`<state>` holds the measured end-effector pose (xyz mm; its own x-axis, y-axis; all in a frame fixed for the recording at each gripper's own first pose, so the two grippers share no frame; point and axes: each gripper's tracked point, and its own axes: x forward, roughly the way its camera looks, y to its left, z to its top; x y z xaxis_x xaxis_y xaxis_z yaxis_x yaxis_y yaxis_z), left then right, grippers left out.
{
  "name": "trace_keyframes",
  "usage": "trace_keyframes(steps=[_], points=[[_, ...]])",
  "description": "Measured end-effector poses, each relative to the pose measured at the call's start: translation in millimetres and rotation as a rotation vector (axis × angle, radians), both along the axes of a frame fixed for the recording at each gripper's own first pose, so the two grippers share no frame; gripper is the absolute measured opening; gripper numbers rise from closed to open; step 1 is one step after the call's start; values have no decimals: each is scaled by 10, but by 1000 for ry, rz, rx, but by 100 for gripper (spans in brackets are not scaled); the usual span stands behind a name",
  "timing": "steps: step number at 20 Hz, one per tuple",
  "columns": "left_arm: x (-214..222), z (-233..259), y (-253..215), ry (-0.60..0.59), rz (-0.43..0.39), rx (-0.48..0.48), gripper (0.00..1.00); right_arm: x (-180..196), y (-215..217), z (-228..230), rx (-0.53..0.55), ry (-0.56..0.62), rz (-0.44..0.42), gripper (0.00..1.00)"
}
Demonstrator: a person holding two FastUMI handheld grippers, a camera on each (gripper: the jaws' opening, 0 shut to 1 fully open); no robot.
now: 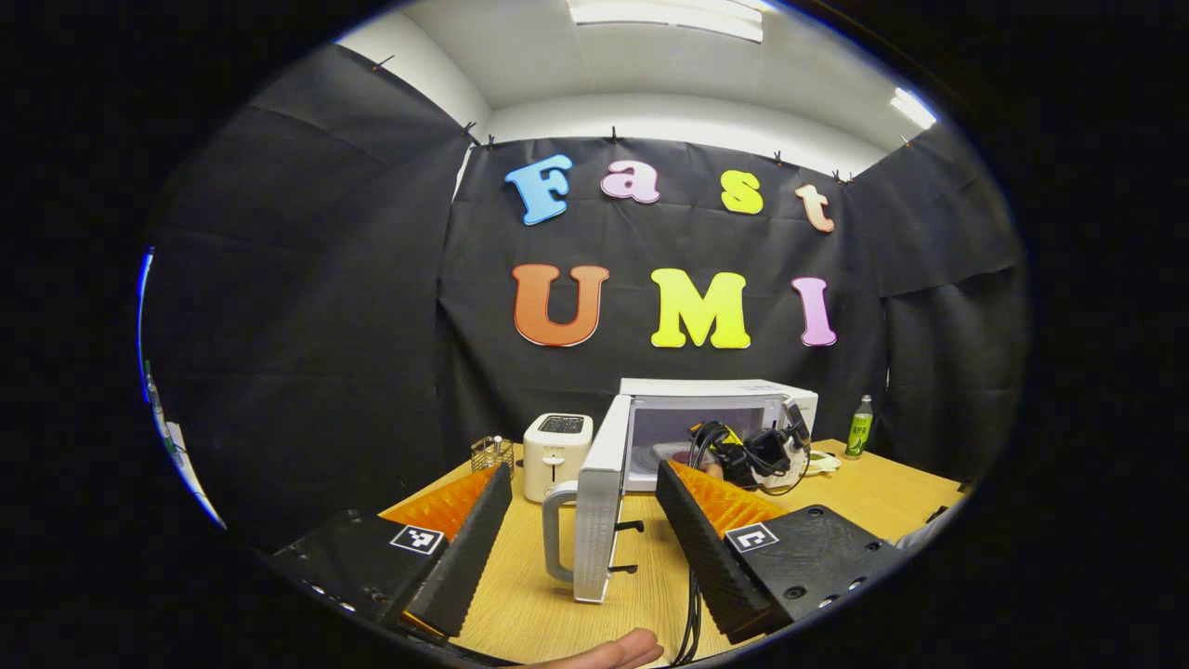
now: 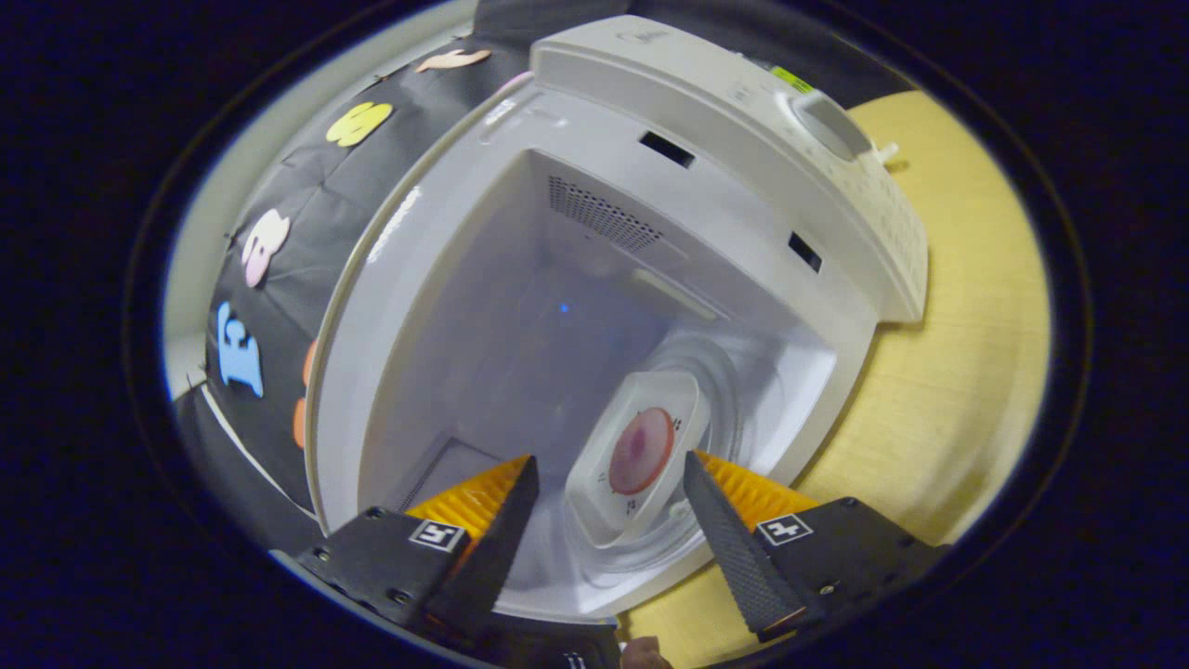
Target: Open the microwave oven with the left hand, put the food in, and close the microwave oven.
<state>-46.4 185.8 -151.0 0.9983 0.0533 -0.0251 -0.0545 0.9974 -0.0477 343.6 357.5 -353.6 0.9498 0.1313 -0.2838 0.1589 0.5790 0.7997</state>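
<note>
The white microwave (image 1: 720,390) stands at the back of the wooden table with its door (image 1: 599,483) swung wide toward me, handle (image 1: 555,539) on the near side. My left gripper (image 1: 583,474) is open and hangs in front of the door, holding nothing. My right gripper (image 1: 757,453) reaches into the oven's mouth. In the right gripper view, a white dish with a round red piece of food (image 2: 636,455) rests on the glass turntable (image 2: 734,400) inside the microwave (image 2: 743,102). The right gripper (image 2: 610,463) is open, its fingers standing either side of the dish's near end.
A white toaster (image 1: 555,453) and a small wire holder (image 1: 492,453) stand left of the microwave. A green bottle (image 1: 859,429) is at the back right. Bare wooden table (image 1: 650,576) lies in front of the door. A fingertip (image 1: 618,650) shows at the bottom edge.
</note>
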Motion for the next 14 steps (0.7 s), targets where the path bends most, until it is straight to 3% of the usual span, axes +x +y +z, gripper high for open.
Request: trace_keyframes(steps=[5, 7, 8, 9, 10, 13, 14], points=[[-55, -87, 322, -9, 91, -25, 95, -23, -85, 100, -209, -69, 86, 100], [-56, -237, 439, 27, 116, -31, 94, -24, -61, 243, -291, -143, 181, 100], [-68, -245, 470, 28, 113, -46, 82, -67, -23, 256, -354, -160, 231, 100], [-59, -254, 462, 31, 100, -68, 82, -117, -43, 271, -422, -170, 268, 100], [-61, -263, 446, 33, 82, -85, 80, -164, -116, 299, -480, -177, 280, 90], [-50, -242, 460, 10, 67, -40, 79, -325, -229, 537, -617, -261, 327, 90], [-34, -219, 513, -1, 81, -4, 92, -425, -239, 609, -660, -284, 362, 100]])
